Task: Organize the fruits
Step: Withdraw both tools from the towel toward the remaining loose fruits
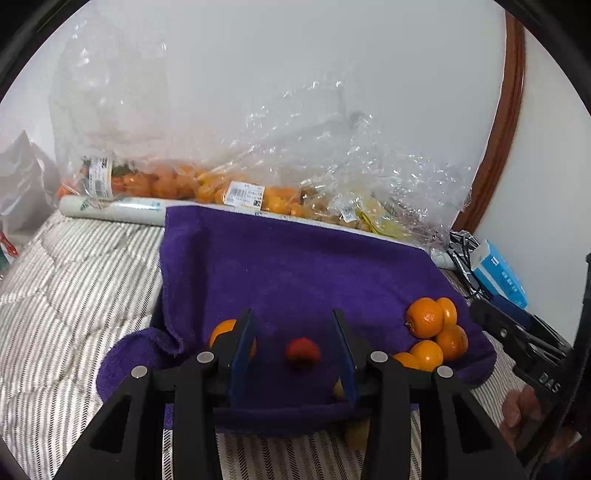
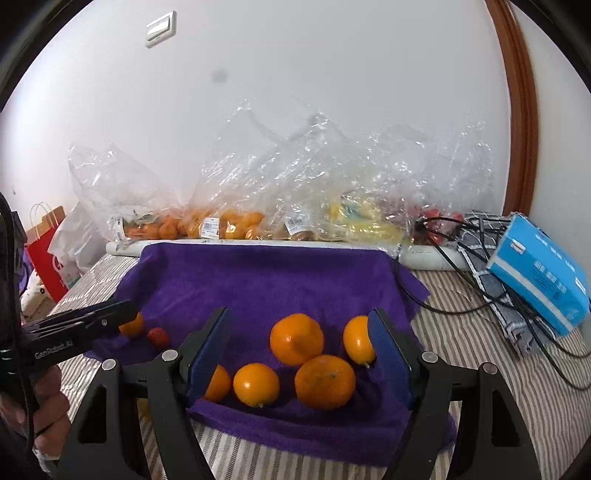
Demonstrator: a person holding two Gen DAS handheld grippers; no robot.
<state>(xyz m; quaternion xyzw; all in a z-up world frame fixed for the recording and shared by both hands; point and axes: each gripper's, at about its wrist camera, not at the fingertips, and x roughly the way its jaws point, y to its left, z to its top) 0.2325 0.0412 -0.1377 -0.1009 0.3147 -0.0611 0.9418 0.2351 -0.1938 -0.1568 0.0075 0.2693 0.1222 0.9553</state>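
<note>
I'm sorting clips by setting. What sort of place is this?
Probably a room in a home, perhaps a bedroom. The purple towel lies on striped quilted bedding, store-labelled bags of fruit lean against a plain wall with a light switch, and a wooden door frame stands at right.

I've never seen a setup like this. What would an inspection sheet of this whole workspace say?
Surface: purple towel on striped bedding.
Job's things: cluster of oranges, lone orange, small red fruit.
Clutter: plastic bags of fruit, blue box.
Grippers: left hand-held gripper open around the red fruit; right hand-held gripper open over the oranges.
Cables: black cables right of the towel.
Surroundings: white wall, wall switch.
</note>
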